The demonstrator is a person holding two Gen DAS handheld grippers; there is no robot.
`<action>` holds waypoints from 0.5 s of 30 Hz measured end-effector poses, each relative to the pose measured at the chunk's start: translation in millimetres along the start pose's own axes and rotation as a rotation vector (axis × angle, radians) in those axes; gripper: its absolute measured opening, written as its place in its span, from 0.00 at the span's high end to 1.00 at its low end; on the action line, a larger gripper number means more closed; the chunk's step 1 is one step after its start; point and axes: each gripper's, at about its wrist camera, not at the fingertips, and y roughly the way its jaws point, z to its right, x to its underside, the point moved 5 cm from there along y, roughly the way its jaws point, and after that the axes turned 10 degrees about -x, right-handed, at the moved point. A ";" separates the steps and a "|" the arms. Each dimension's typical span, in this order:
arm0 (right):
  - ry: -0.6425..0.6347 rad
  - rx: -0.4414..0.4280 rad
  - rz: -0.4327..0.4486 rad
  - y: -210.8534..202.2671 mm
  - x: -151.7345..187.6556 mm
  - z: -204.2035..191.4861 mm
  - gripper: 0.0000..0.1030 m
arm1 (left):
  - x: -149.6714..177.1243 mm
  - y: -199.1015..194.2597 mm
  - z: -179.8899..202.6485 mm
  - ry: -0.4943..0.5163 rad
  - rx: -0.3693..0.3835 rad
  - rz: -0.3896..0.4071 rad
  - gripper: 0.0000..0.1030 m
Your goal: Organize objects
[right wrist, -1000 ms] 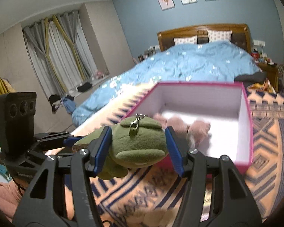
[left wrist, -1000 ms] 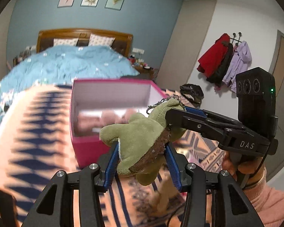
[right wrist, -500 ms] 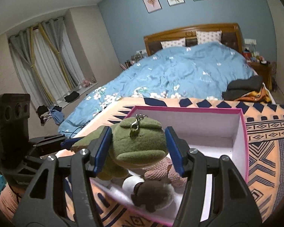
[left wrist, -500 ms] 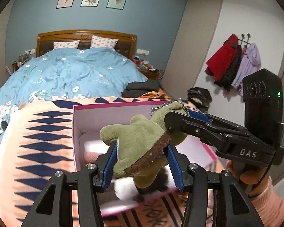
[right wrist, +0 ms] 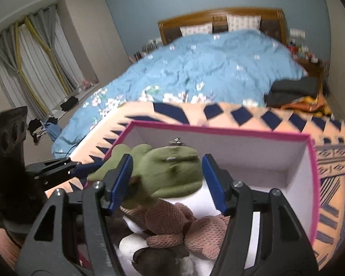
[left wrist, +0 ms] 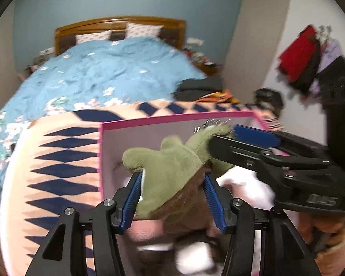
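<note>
A green plush turtle [left wrist: 172,172] hangs over the open pink box [right wrist: 311,161], carried between both grippers at once. In the left wrist view it fills the centre of the frame: the left gripper [left wrist: 172,197] has its blue pads on either side of the turtle's lower body, the left pad against the plush and the right pad at its brown shell edge. Its jaws have just been opening, with the turtle between them, so the grip looks loose but not yet let go. The right gripper [left wrist: 255,138] reaches in from the right edge of that frame and meets the turtle's head, where a small metal keychain [left wrist: 212,123] sticks up.

In the right wrist view the same turtle [right wrist: 168,172] sits centre frame. The right gripper's [right wrist: 168,181] left pad touches the plush; its right pad stands clear of the head, with white box wall showing in the gap. These jaws have also just been opening around the toy.

The box lies on a peach and navy patterned blanket [left wrist: 57,161] at the foot of a bed [right wrist: 207,69]. Inside it, in the lower middle of the right view, lie a pink knitted toy [right wrist: 172,227], a dark furry one [right wrist: 158,257] and something white.

Judging by this, several toys are already packed, and the turtle is over the box and about to be dropped in. Whether more things wait outside cannot be told.
</note>
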 end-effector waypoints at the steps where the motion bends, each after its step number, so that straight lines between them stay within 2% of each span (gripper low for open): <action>1: 0.012 0.008 -0.010 1.4 1.4 1.9 0.35 | -0.7 5.1 -3.6 -0.003 -0.034 -0.010 0.46; 3: 0.010 -0.003 -0.020 0.9 6.3 0.3 0.35 | 1.0 8.9 -8.1 -0.007 -0.071 -0.019 0.46; 8: -0.028 -0.029 -0.042 -8.6 21.5 -6.1 0.35 | 8.9 -5.7 -8.4 0.021 -0.086 0.031 0.41; 11: -0.029 -0.059 -0.032 -19.6 28.4 -10.2 0.35 | 14.0 -19.9 -8.6 0.015 -0.060 0.062 0.38; 15: -0.034 -0.096 -0.012 -33.6 35.3 -17.9 0.35 | 18.3 -39.3 -11.7 -0.019 -0.016 0.095 0.24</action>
